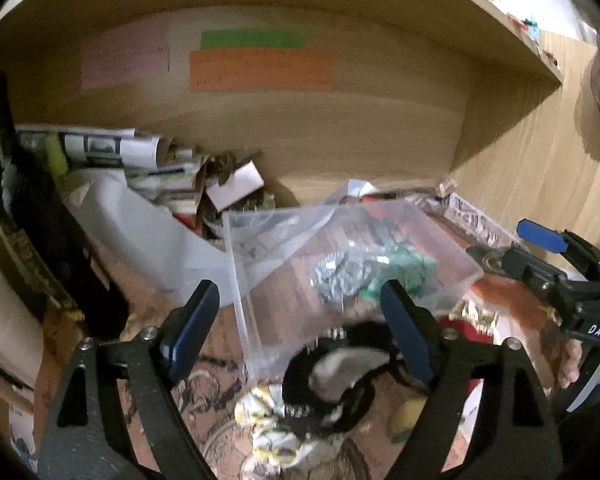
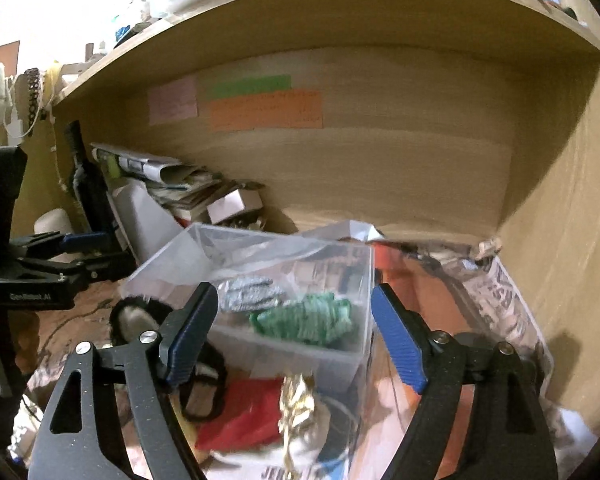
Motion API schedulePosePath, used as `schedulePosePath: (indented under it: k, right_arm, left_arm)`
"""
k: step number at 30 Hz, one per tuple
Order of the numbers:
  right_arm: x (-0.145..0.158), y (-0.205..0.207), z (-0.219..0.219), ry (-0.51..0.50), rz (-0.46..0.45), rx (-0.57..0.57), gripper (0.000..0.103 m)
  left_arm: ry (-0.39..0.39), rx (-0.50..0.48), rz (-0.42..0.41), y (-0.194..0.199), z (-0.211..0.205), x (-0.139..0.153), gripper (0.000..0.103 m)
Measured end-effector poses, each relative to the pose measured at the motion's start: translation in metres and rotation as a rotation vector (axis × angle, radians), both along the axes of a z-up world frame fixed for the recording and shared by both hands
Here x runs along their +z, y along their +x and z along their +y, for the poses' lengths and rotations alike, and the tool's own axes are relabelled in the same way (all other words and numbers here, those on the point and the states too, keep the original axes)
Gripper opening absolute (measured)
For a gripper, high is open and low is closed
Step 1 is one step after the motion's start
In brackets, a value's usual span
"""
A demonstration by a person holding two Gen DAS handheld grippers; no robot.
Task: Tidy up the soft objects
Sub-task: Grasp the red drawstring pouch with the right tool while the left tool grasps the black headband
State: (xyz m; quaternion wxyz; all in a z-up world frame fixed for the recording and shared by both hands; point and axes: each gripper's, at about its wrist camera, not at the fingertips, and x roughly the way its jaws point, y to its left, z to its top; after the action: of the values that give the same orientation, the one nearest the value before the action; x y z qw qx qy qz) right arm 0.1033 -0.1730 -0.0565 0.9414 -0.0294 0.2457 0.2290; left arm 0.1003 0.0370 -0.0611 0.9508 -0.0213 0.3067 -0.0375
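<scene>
- Under the big wooden shelf (image 2: 380,16) is the nook where I work, so its back wall keeps my things from sliding away.
- Against the left side of the nook leans a pile of papers and boxes (image 1: 148,168), pushed back to leave room in front.
- On the patterned cloth (image 1: 204,384) sits my clear plastic box (image 2: 284,280), right in the middle, so both tongs can reach it.
- Inside the box lie a green yarn bundle (image 2: 304,320) and a grey soft bundle (image 2: 248,294), side by side. I think they are sorted already.
- Just in front of the box wait a black fuzzy band (image 1: 332,376), a red cloth (image 2: 240,412) and a gold crinkly thing (image 2: 298,404). They look like the next soft things to put in.
- My left tongs (image 1: 300,328) are spread wide and grip nothing.
- My right tongs (image 2: 292,336) are spread wide too, with nothing between them; the box is only seen past them.
</scene>
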Motion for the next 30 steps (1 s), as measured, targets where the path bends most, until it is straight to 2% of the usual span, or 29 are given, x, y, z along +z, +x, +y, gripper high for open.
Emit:
schedulePosePath:
  k: [10,17,19,21,23,26,28,30]
  right_arm:
    - [-0.040,-0.015,-0.005,-0.022,0.123,0.012,0.077]
    - [-0.056,-0.013,0.003,-0.064,0.151,0.008,0.074]
    - [-0.062,-0.010,0.005,-0.065,0.177,0.015,0.063]
    - [-0.067,-0.009,0.005,-0.070,0.193,0.017,0.052]
    - [-0.068,-0.009,0.006,-0.077,0.188,0.009,0.048]
    - [-0.066,-0.011,0.005,-0.073,0.175,0.007,0.036]
    - [-0.064,-0.011,0.004,-0.075,0.169,0.007,0.023]
    - [-0.063,-0.012,0.002,-0.075,0.160,0.004,0.019]
  left_arm:
    - [-0.019,0.011,0.097,-0.017,0.000,-0.044,0.083]
    - [-0.053,0.007,0.147,-0.014,-0.002,-0.069,0.083]
    - [-0.064,0.003,0.152,-0.012,-0.003,-0.074,0.082]
    - [-0.063,-0.002,0.156,-0.012,-0.006,-0.076,0.071]
    - [-0.063,-0.016,0.162,-0.010,-0.010,-0.077,0.062]
    - [-0.067,-0.016,0.149,-0.012,-0.011,-0.076,0.054]
    - [-0.068,-0.015,0.132,-0.013,-0.010,-0.074,0.050]
    - [-0.071,-0.018,0.125,-0.014,-0.009,-0.072,0.039]
